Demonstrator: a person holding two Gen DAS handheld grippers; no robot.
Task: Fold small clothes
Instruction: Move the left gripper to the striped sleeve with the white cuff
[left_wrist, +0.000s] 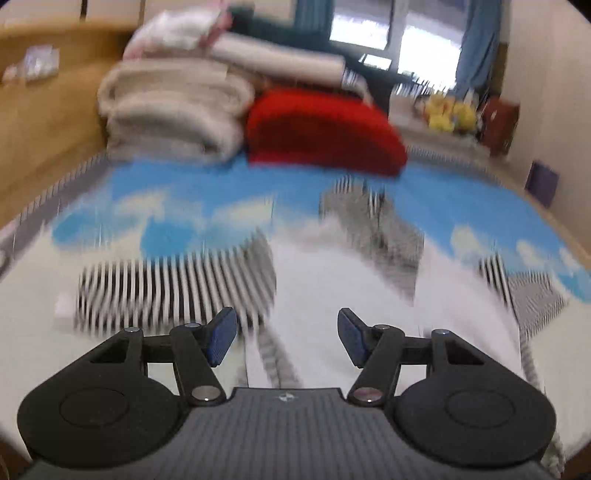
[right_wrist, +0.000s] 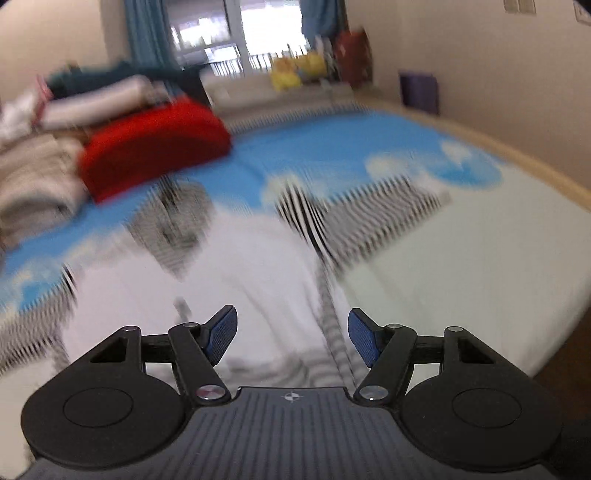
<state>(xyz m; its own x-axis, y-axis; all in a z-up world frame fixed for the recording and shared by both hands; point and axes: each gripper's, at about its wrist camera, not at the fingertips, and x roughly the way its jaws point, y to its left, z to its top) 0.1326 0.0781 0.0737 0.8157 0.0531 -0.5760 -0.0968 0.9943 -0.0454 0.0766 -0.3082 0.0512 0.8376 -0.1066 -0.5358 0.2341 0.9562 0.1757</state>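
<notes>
Garment placement matters most: the shirt (left_wrist: 354, 280), white-bodied with black-and-white striped sleeves, lies spread on the bed (right_wrist: 461, 266) just ahead of and below both grippers, its long axis running from near to far. In the left wrist view the left gripper (left_wrist: 287, 334) hangs over the near hem with one striped sleeve (left_wrist: 173, 291) stretched out to the left; in the right wrist view the right gripper (right_wrist: 293, 334) sits over a striped seam near the right edge, with the other sleeve (right_wrist: 380, 214) reaching right. Each hand seems nearer its own sleeve. Both sets of jaws stand well apart and empty, blue ribbed pads clear of cloth. The fabric looks soft, thin and slightly rumpled; motion blur smears fine detail. Far left lie a red cushion (left_wrist: 321, 129) and rolled beige blankets (left_wrist: 173, 114).
</notes>
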